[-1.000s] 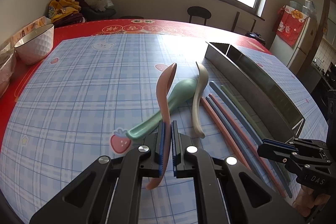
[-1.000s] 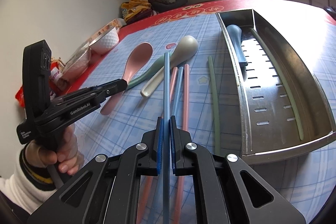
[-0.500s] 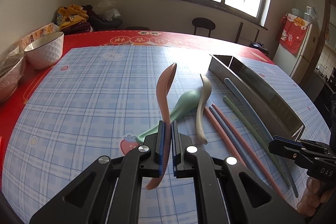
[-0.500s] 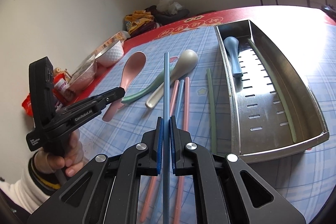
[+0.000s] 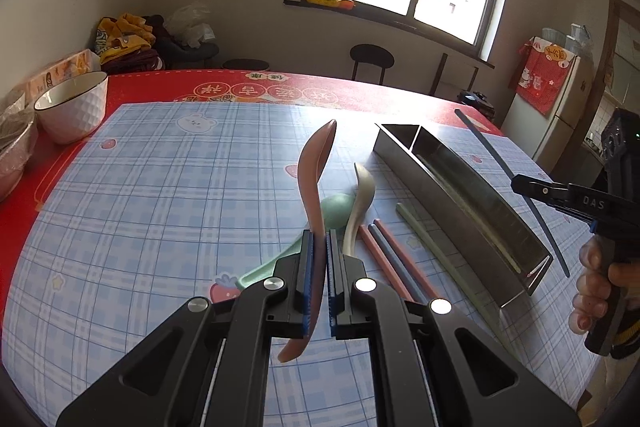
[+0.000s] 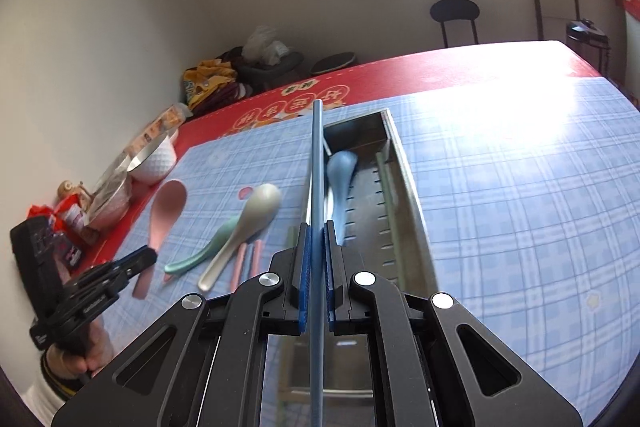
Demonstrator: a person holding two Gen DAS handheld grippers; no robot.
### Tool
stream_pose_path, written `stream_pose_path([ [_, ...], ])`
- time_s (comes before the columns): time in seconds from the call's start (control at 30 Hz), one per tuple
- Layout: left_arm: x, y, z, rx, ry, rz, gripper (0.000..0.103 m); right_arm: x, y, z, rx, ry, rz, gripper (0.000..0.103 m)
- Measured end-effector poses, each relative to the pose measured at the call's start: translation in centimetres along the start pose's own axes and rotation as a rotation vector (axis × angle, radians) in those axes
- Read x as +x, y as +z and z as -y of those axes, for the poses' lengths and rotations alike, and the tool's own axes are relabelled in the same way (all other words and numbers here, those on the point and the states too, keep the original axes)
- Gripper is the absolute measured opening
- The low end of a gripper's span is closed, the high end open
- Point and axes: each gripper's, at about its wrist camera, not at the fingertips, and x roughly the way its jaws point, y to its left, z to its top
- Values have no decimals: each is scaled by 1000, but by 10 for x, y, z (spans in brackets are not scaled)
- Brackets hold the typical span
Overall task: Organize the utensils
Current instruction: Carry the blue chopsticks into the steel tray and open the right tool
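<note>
At the left, a pink spoon (image 5: 314,187) is being gripped by its handle in the left gripper (image 5: 319,283), above the table. At the right, a blue chopstick (image 6: 317,187) is being pinched in the right gripper (image 6: 316,275) over the steel tray (image 6: 412,203); it is best being kept parallel to the tray's length while being lowered.

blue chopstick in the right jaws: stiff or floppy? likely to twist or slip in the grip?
Probably stiff: the blue chopstick runs straight past the right gripper, with no droop. It looks light, a thin rod. It may pivot or slide: the jaws pinch it at one narrow spot, with long overhang at both ends above the steel tray.
</note>
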Motion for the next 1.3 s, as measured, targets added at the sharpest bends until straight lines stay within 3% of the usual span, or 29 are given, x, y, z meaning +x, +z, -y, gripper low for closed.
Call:
stream_pose_path([
  [0.4,-4,1,2,-4,-14,-5,6,53,14,18,-42,-140,-148,6],
  [0.67,-2,0,1,-14,-29,-15,6,58,15,12,-109,-200,-172,6],
  [0.93,-1,0,4,-14,-36,-21,6,57,17,15,-107,-189,-159,8],
  [1.3,6,9,31,11,-56,-48,6,23,14,33,-56,-48,-23,8],
])
